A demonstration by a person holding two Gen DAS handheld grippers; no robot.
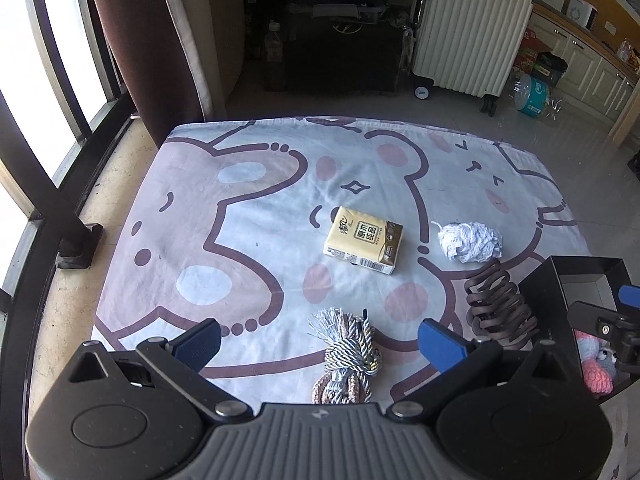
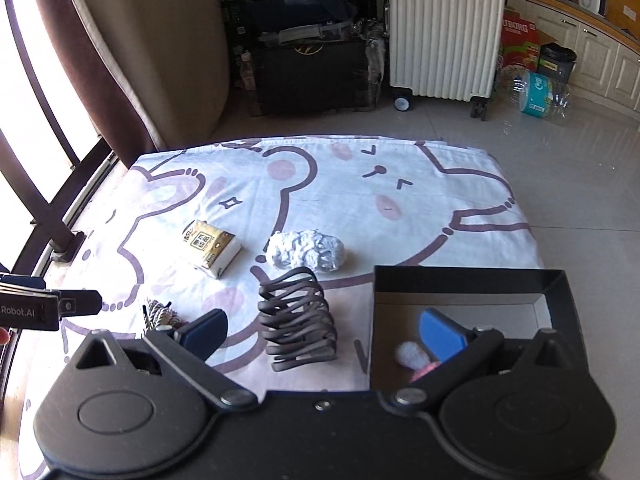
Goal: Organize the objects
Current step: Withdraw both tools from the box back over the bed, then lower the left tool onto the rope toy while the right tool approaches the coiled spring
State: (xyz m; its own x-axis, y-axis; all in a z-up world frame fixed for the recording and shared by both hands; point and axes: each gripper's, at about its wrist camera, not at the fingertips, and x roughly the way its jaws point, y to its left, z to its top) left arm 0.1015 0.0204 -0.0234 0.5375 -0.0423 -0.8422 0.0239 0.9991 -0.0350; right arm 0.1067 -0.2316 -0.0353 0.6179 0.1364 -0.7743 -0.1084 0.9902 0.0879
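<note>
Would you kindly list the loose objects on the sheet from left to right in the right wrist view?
Tasselled cord → tissue pack → brown coiled clip → crumpled white cloth → black box.

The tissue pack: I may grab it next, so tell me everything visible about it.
The tissue pack is a flat rectangular soft pack in pale yellow wrapping with a brown printed panel, Chinese characters and a barcode along one edge. It looks sealed. It lies flat on the cartoon-print sheet, left of the crumpled white wad, apart from it. Neither tool touches it.

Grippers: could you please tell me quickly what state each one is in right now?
Left gripper: open, holding nothing, above the rope bundle.
Right gripper: open, holding nothing.
</note>
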